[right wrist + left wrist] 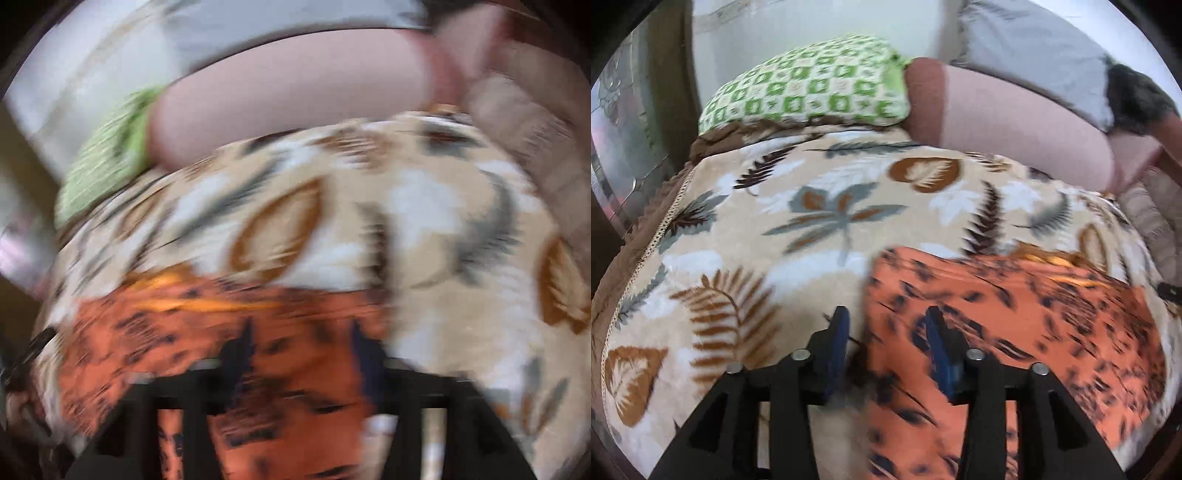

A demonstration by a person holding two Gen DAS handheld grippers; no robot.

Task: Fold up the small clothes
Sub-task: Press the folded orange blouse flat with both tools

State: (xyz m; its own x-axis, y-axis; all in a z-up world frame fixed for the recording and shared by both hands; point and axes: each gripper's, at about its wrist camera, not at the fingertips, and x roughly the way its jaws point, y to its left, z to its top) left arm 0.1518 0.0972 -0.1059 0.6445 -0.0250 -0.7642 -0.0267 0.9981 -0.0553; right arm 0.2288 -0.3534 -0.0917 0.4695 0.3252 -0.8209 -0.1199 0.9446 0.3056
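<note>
An orange garment with dark flecks (1015, 332) lies flat on a beige leaf-patterned blanket (812, 206). Its left edge runs just under my left gripper (886, 314), whose jaws stand apart above the cloth with nothing between them. The right wrist view is blurred. There the same orange garment (184, 339) fills the lower left, and my right gripper (301, 328) hovers over its right part with jaws wide and nothing gripped. A yellow-orange strip (207, 302) runs along the garment's far edge.
A green checked pillow (809, 92) and a pink bolster (1008, 110) lie at the head of the bed, with grey bedding (1034, 48) behind. The blanket's brown edge (657, 221) falls away on the left. A small dark object (1169, 291) shows at the right rim.
</note>
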